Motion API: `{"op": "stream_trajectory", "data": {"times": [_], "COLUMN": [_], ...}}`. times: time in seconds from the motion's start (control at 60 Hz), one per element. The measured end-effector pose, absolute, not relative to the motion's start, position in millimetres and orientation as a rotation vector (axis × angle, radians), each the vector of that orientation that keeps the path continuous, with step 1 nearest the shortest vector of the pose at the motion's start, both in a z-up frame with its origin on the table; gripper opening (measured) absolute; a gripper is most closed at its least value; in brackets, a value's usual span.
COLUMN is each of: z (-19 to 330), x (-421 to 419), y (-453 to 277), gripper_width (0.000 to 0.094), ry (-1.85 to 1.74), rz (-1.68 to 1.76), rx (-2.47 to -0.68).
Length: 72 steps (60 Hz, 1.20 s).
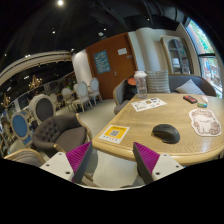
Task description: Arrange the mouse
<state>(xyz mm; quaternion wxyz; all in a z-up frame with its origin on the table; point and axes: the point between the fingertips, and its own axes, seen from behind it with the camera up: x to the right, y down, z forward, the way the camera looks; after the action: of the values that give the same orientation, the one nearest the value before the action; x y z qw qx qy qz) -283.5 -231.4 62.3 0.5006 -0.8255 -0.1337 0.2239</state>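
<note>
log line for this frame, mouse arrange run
phase: approach | claw: open, holds nothing | mouse: on wooden table, ahead of the fingers, untouched | yellow card: beside mouse

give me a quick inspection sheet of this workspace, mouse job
surface: round light wooden table, ahead of the fingers
job's things: dark mouse on the table, beyond the fingers, untouched
clutter: yellow-edged card, white sheet, cat-shaped white item, small red and green objects
grippers: hand-held gripper open, nothing between the fingers
cables: nothing seen
surroundings: grey armchair, more chairs, orange door, sofa
</note>
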Motion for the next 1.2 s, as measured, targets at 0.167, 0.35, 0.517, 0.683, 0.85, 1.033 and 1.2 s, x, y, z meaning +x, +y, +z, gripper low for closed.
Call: {"op": "stream_trajectory", "data": {"times": [0.167,0.35,0.517,0.683,0.85,1.033,1.2], "z": [42,15,-16,-18,-19,-9,68], "x": [-228,-146,-131,-131,-130,-139,-99], "y": [-198,-137,-96,-38,-7,-9,-1], "gripper_width": [0.0851,0.0849,0.0847,0.0775,0.0485,0.0378,0.038], "ry": [-0.274,-0.184,-0.202,-0.205,-0.249,-0.297,-0.231], "rz": [0.34,0.138,0.12,0.113,0.087,0.151,0.14], "rx": [-2.004,-2.065,-2.156,-2.184,-2.19,-2.153,-2.014]}}
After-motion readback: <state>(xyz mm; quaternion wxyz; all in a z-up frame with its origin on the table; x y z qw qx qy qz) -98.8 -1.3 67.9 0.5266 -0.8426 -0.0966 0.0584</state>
